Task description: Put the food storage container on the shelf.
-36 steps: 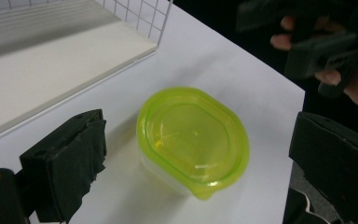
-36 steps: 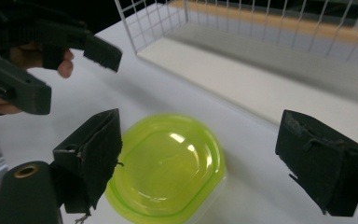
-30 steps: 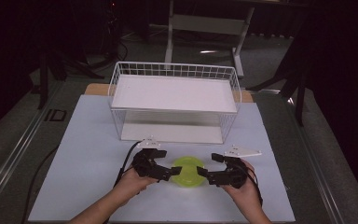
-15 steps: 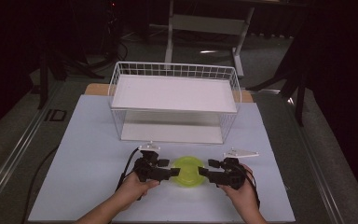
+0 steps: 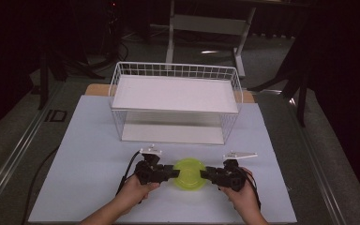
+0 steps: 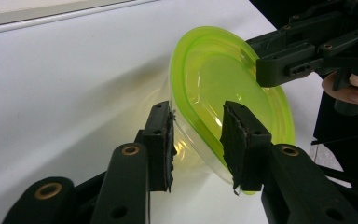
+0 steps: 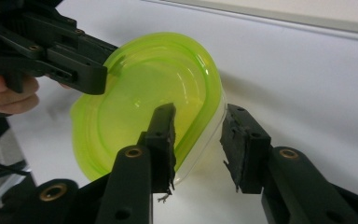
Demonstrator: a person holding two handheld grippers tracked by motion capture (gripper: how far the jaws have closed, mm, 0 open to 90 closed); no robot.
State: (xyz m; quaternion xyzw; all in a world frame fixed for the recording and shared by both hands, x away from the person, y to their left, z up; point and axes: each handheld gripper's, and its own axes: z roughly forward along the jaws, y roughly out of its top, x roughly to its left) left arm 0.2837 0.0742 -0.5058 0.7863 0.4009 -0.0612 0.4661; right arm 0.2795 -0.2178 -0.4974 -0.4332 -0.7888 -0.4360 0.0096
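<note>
High view: a green bowl (image 5: 189,174) is seen low on the white mat (image 5: 84,154), in front of a wire basket (image 5: 176,104), with the left gripper (image 5: 168,173) at its left edge and the right gripper (image 5: 207,175) at its right edge, each held in a hand (image 5: 133,187). From the left gripper view, the bowl (image 6: 228,100) is shown tilted, its rim set between the two jaws of the left gripper (image 6: 198,140); the jaws are parted on either side of the rim and wall, and firm contact cannot be told. The right gripper (image 6: 279,65) is seen beyond, at the bowl's far rim. From the right gripper view, the bowl (image 7: 144,98) is likewise tilted, its near rim lying between the jaws of the right gripper (image 7: 198,137); one jaw is placed inside the bowl, the other stands apart outside the wall with a gap visible. The left gripper (image 7: 81,70) is seen at the far rim, which is overlapped by its jaw.
</note>
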